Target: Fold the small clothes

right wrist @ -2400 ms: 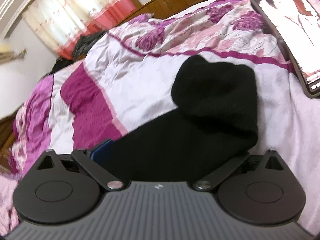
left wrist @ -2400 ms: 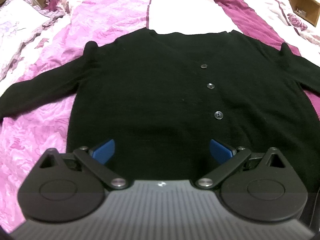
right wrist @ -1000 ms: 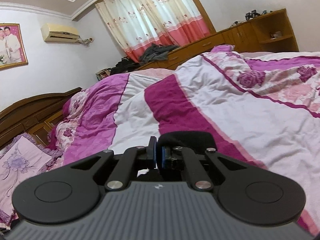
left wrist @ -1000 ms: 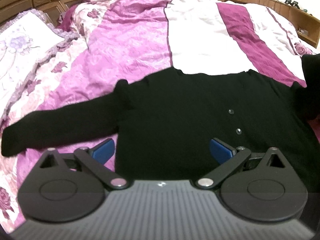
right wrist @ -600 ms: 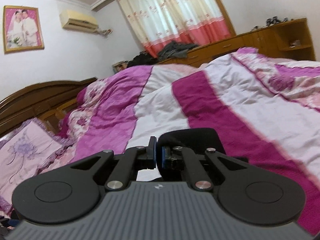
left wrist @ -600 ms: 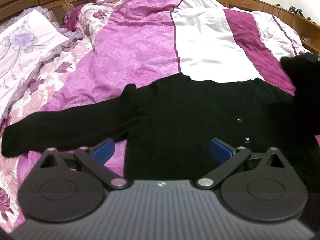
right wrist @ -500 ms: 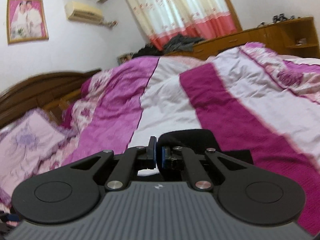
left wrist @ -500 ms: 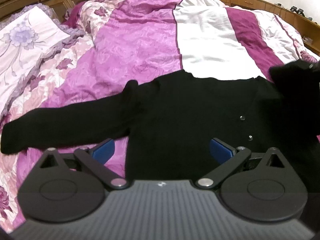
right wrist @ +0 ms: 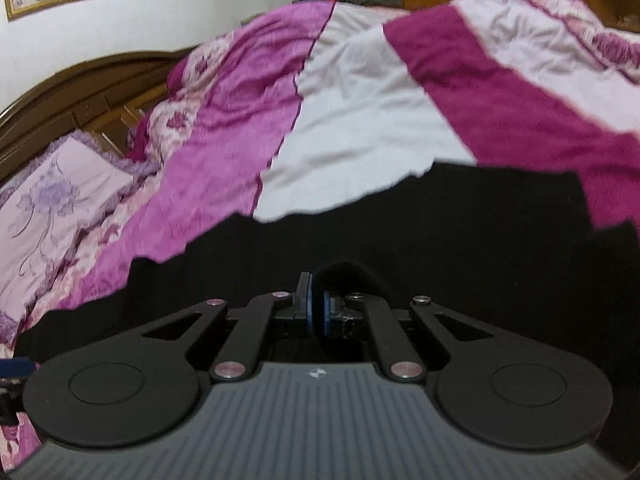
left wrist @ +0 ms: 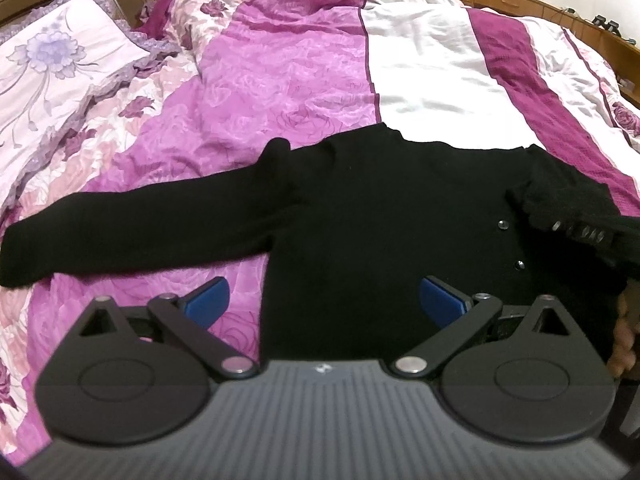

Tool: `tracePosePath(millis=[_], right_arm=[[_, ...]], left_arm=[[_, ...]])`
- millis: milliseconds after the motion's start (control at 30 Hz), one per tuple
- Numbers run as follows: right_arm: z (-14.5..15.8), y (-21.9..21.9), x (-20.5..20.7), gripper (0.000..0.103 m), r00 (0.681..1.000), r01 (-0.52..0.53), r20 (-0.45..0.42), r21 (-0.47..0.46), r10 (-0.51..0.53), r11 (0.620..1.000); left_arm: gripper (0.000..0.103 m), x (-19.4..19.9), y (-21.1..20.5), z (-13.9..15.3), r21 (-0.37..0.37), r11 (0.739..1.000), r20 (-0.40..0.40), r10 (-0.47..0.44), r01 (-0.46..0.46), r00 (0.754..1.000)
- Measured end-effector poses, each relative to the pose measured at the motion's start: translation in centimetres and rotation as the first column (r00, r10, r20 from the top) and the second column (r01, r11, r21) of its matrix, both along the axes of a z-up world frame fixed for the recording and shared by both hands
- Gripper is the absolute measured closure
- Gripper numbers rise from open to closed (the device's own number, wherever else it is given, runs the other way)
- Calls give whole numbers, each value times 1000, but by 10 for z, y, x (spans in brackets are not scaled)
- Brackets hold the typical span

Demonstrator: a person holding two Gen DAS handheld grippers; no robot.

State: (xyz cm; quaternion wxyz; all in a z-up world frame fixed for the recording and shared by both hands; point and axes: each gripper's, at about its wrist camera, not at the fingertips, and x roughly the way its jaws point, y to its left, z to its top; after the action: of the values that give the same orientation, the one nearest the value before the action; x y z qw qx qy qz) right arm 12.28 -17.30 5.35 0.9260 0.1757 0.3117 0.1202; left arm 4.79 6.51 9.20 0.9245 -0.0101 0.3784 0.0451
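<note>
A black button cardigan [left wrist: 360, 220] lies flat on the pink quilt [left wrist: 280, 80], front up. Its left sleeve [left wrist: 140, 224] stretches straight out to the left. The right sleeve [left wrist: 568, 200] is lifted and doubled inward over the body near the buttons [left wrist: 502, 224]. My right gripper [right wrist: 318, 304] is shut on that sleeve's cuff [right wrist: 344, 276], low over the cardigan [right wrist: 400, 232]. My left gripper [left wrist: 322, 296] stands open just above the cardigan's lower left part, with its blue pads [left wrist: 208, 298] wide apart and nothing between them.
A flowered pillow [left wrist: 52, 52] and a dark wooden headboard [right wrist: 80, 92] lie to the far left. Wooden cabinets [left wrist: 600, 36] run along the far right side of the bed. A person's hand [left wrist: 624, 336] shows at the right edge of the left wrist view.
My right gripper has come inward and down with the sleeve cuff, from high above the bed to low over the cardigan's body. The left gripper has hardly shifted.
</note>
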Motion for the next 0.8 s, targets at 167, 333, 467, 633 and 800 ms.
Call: tracePosePath(millis=[167, 333, 467, 633, 800], right_arm=[[-16, 10, 2, 95, 996, -23, -83, -7, 23, 1000], [-17, 9, -5, 60, 996, -17, -83, 43, 21, 999], [-6, 7, -15, 35, 998, -12, -64, 28, 13, 1000], [4, 0, -34, 32, 997, -6, -79, 6, 7, 1000], [16, -13, -62, 32, 997, -17, -77, -6, 17, 1000]], left_arm=[[0, -1, -5, -1, -3, 1000, -3, -6, 6, 1000], [0, -2, -10, -3, 6, 1000, 1, -16, 16, 1000], [0, -3, -13, -4, 3, 1000, -2, -19, 19, 1000], [0, -5, -18, -2, 4, 1000, 4, -29, 29, 1000], [0, -7, -27, 4, 10, 998, 19, -55, 55, 998]])
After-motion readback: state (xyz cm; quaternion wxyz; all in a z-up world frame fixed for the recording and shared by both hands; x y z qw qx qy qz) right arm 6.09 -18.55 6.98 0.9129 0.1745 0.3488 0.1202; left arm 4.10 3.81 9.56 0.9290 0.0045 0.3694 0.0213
